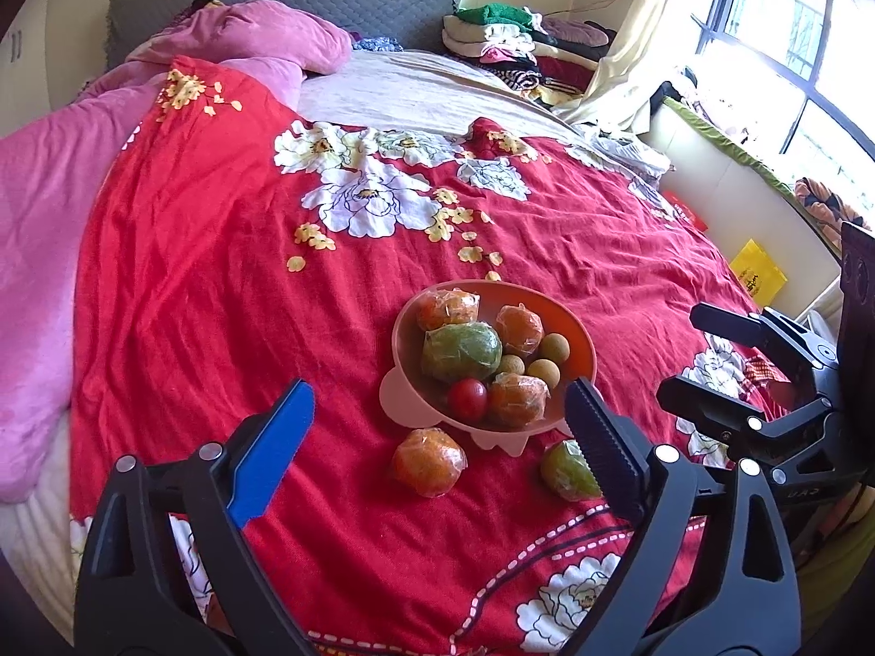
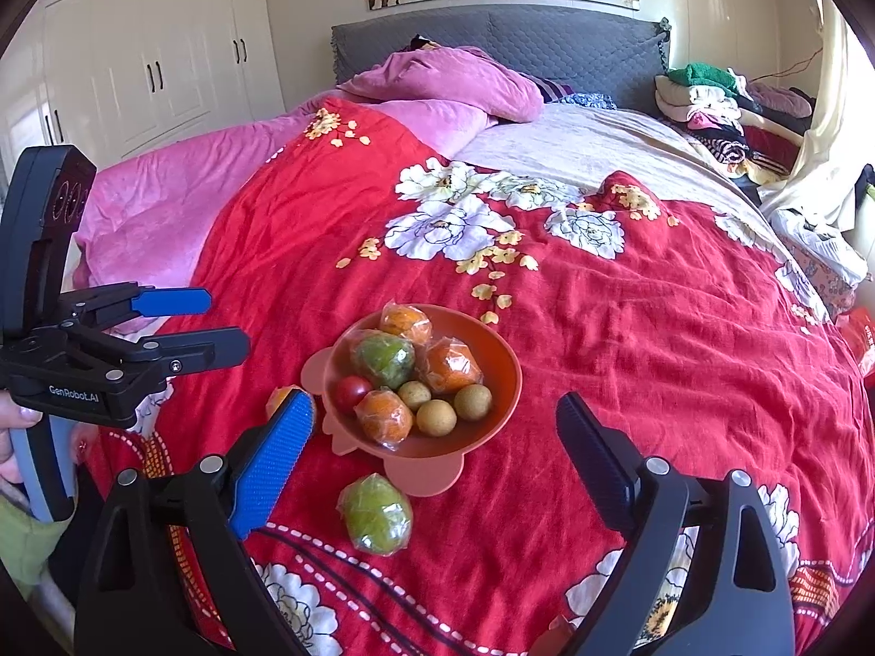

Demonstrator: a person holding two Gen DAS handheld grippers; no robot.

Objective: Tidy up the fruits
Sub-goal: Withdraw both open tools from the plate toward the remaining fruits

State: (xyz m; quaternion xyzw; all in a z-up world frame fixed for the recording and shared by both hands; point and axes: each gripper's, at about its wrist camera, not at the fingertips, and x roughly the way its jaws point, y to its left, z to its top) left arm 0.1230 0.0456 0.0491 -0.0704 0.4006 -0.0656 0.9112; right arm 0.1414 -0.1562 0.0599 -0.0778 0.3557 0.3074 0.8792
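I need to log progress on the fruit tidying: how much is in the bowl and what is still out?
Done: the orange bowl holds most fruit, including a red tomato and three brown longans. In hand: nothing; the left gripper and right gripper are both open and empty. Left: the wrapped orange citrus and wrapped green citrus lie on the red floral bedspread beside the bowl.

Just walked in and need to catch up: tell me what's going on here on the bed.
A person holds a gripper in each hand over a red floral bedspread, sorting fruit. The left gripper and right gripper are both open and hold nothing. The orange bowl already holds wrapped oranges, a green fruit, a tomato and small brown fruits. A wrapped orange and a wrapped green fruit lie on the bedspread beside it.
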